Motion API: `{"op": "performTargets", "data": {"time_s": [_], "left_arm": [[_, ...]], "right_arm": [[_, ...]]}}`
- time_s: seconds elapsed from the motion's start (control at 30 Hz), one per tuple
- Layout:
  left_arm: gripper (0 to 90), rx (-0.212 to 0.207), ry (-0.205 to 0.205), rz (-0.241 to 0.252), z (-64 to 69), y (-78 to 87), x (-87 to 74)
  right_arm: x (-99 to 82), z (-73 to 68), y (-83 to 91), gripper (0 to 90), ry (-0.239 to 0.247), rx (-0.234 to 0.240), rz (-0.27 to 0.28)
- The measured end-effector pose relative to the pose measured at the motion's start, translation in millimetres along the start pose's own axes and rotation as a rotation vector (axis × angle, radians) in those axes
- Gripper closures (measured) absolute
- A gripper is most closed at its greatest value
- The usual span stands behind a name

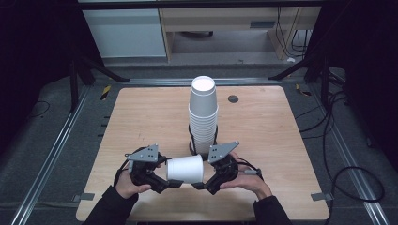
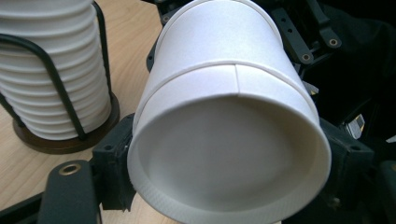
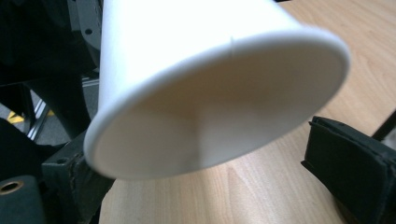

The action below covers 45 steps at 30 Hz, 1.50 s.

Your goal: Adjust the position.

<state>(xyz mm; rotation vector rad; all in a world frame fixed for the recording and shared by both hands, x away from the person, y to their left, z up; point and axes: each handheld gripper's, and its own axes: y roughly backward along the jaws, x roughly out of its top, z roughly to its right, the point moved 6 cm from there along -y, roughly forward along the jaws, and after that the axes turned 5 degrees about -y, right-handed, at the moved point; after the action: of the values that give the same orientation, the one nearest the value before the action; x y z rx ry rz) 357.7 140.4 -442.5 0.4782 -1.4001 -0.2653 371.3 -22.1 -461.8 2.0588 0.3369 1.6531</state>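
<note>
High view: a person's two hands are coming in from the bottom edge, each holding a gripper, and a single white paper cup is lying sideways between them, above the near part of the table.
Left gripper: its fingers are closing on the cup's narrow bottom end — in the left gripper view the recessed base is facing the camera, with a black finger pressing against the cup's left side and another touching its right.
Right gripper: it is sitting at the cup's wide mouth; in the right gripper view the open rim is hanging just in front, one finger is standing apart from the rim at the right, and I cannot tell whether this gripper is gripping the cup.
Stack of cups: standing upside down in a black wire holder just behind the grippers — apart from the held cup.
</note>
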Motion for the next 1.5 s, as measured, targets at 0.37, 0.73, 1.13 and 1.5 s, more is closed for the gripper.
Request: {"op": "performTargets", "data": {"time_s": [0.37, 0.73, 1.13, 1.5], "left_arm": [[21.8, -0.024, -0.006, -0.042, 3.1, -10.2, -4.7], [19.4, 0.013, 0.007, -0.043, 0.2, -4.6, -1.8], [18.1, 0.137, -0.003, -0.121, -18.2, 13.3, -12.9], [15.2, 0.119, -0.047, -0.253, -13.7, -7.1, -24.4]], "right_arm": [[-2.3, -5.4, -6.9, 5.9, 0.022, 0.029, -0.028], [-3.0, -2.6, -2.7, 8.2, 0.014, 0.029, -0.026], [-12.7, 16.2, 17.0, 7.9, 0.013, -0.072, -0.081], [-23.9, 17.2, 6.9, 7.9, 0.036, -0.093, -0.191]]}}
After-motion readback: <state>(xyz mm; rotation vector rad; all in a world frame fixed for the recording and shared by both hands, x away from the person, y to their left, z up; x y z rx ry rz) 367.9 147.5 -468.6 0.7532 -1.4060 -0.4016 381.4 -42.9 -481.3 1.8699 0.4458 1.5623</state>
